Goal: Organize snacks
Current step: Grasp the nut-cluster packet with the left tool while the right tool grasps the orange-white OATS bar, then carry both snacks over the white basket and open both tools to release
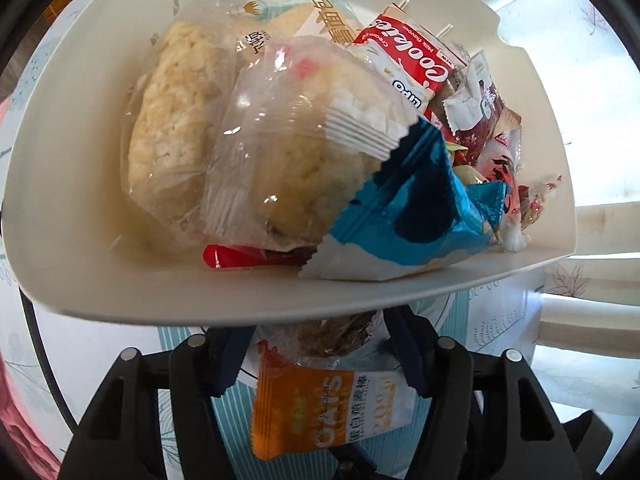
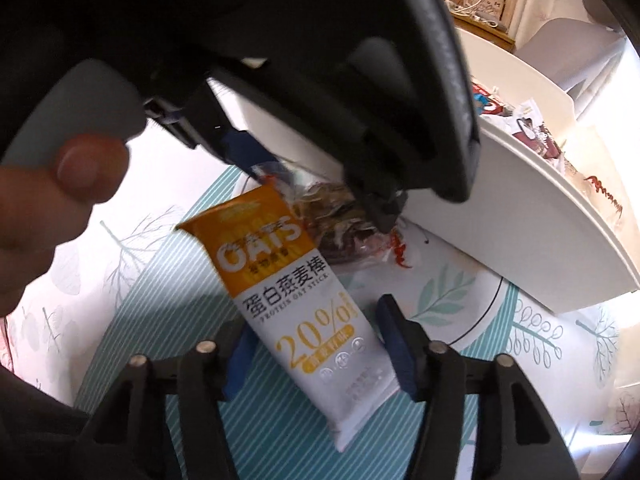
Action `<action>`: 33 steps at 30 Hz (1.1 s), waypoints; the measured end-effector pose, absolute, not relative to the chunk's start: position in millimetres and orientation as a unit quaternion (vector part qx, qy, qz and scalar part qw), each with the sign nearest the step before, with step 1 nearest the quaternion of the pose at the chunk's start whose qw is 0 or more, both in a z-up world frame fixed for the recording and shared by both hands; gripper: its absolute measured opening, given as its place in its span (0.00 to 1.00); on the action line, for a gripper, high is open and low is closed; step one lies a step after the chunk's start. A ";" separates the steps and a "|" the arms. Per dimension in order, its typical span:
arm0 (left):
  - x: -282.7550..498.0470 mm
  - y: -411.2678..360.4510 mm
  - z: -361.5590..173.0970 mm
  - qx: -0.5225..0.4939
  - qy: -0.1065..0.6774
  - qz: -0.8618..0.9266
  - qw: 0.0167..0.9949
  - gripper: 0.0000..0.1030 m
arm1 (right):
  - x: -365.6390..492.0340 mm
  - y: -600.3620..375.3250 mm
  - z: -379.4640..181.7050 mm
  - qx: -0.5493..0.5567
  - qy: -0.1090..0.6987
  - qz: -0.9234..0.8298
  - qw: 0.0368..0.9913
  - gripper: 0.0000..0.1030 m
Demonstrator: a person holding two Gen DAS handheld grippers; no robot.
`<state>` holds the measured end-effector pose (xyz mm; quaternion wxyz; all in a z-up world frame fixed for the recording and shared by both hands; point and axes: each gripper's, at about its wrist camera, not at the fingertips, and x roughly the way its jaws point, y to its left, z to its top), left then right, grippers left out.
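Your left black 2-finger gripper (image 1: 320,354) points steeply down, its blue-padded jaws closed on a clear-wrapped snack. Your right black 2-finger gripper (image 2: 316,344) straddles an orange-and-white packet, pads apart from it. Your bare thumb (image 2: 86,170) rests on the left grip.

You've got 1 white bin (image 1: 120,280), 2 clear-wrapped rice cakes (image 1: 176,120), 1 oat bar (image 2: 304,304), 2 grippers (image 1: 320,364).

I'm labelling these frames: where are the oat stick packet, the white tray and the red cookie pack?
oat stick packet (image 2: 304,316), right wrist view, white middle of the wrapper.
white tray (image 1: 72,184), left wrist view, bare inner wall.
red cookie pack (image 1: 408,52), left wrist view, red printed face.
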<state>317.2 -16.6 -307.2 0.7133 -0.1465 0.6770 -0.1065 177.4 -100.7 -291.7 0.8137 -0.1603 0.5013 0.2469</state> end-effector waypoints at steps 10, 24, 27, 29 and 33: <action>301.7 3.1 -299.8 -0.187 0.672 -0.099 0.710 0.39 | 175.9 -96.2 -286.3 -0.156 0.556 0.245 0.779 0.44; 259.5 61.2 -262.8 -0.201 0.645 -0.066 0.734 0.39 | 158.7 -116.5 -288.4 -0.035 0.639 0.196 0.743 0.38; 245.0 72.3 -255.7 -0.202 0.642 -0.060 0.737 0.39 | 155.7 -123.6 -285.6 0.005 0.648 0.191 0.737 0.38; 236.5 78.6 -250.9 -0.203 0.641 -0.055 0.738 0.39 | 150.9 -124.4 -282.9 0.025 0.647 0.192 0.738 0.38; 222.1 88.4 -242.1 -0.191 0.652 -0.050 0.732 0.39 | 143.9 -122.0 -267.6 0.034 0.635 0.195 0.747 0.38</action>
